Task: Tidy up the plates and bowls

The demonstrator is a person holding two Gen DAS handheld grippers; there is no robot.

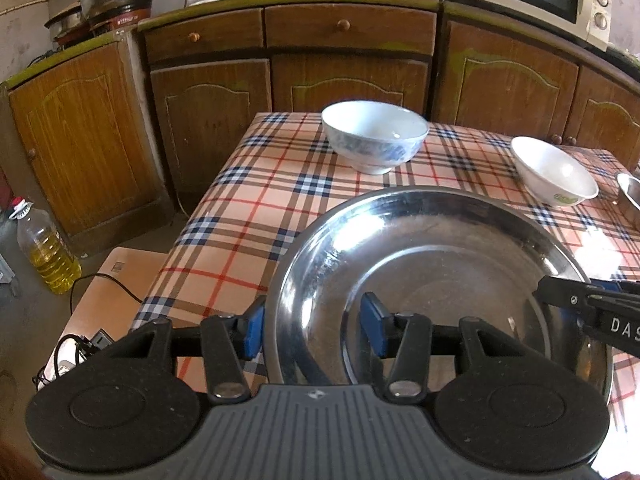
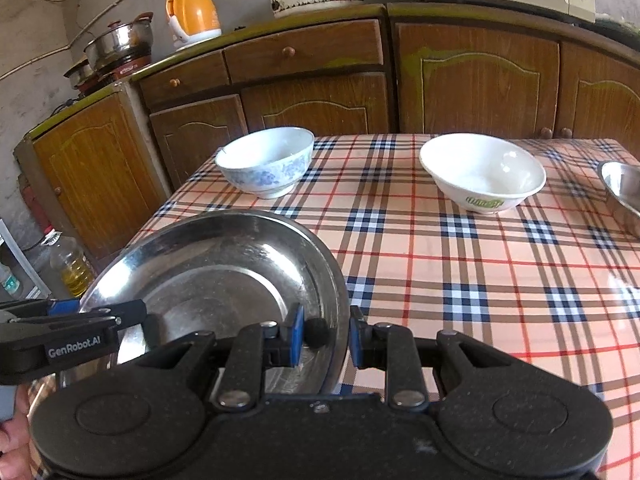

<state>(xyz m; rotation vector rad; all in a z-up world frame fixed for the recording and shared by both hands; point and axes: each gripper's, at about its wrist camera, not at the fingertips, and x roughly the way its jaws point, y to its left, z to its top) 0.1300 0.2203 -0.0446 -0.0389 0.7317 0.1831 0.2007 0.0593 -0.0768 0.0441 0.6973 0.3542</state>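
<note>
Left gripper [image 1: 312,330] clamping steel plate [image 1: 440,264] rim, right gripper [image 2: 326,340] clamping opposite rim

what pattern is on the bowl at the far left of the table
Blue floral print on white, on the far-left bowl; clearest in the right wrist view.

Both wrist views close, sharing steel plate [image 1: 440,264]

We hold both grippers tilted downward: the left gripper [image 1: 312,330] clasps the plate's [image 1: 440,248] left rim, the right gripper [image 2: 326,338] its right rim.
</note>
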